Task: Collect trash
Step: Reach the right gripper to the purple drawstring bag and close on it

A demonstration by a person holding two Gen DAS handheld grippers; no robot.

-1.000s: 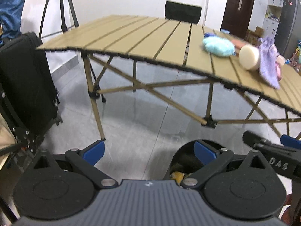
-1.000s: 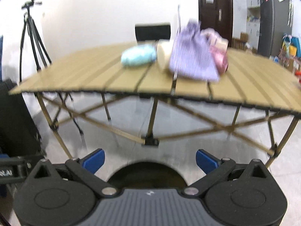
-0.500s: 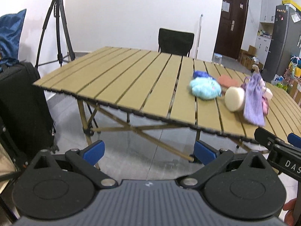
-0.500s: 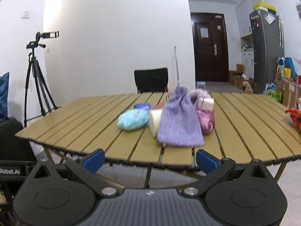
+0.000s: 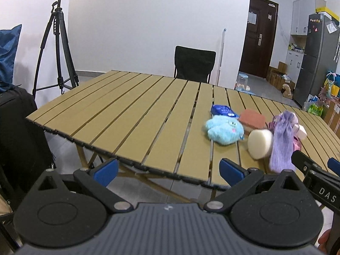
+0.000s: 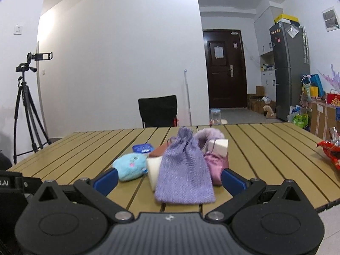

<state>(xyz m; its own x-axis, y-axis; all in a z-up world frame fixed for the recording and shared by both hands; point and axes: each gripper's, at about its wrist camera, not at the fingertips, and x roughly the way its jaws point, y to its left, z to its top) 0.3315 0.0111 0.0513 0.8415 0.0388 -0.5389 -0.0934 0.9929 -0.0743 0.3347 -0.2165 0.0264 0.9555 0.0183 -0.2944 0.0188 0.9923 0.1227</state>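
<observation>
The left gripper (image 5: 167, 169) hangs at the near edge of the tan slatted folding table (image 5: 131, 114), its blue-tipped fingers (image 5: 105, 168) spread wide with nothing between them. The right gripper (image 6: 169, 179) is likewise spread wide and empty, facing a cluster of things near the middle of the table (image 6: 265, 148).

In that cluster a purple woven drawstring pouch (image 6: 183, 170) lies nearest the right gripper. Just left of it is a cream foam wedge (image 6: 154, 166), touching a fluffy light-blue plush toy (image 6: 130, 166). Behind these lie a blue plastic wrapper (image 6: 143, 148) and a reddish-brown block (image 6: 157, 152). To the right of the pouch sits a pink satin bag (image 6: 216, 165) with a white foam block (image 6: 218, 147) on top. Far to the right, at the table's edge, lies a red crinkled snack wrapper (image 6: 330, 150).

A black chair (image 6: 157, 111) stands at the far side, and a camera tripod (image 6: 26, 106) at the left.
</observation>
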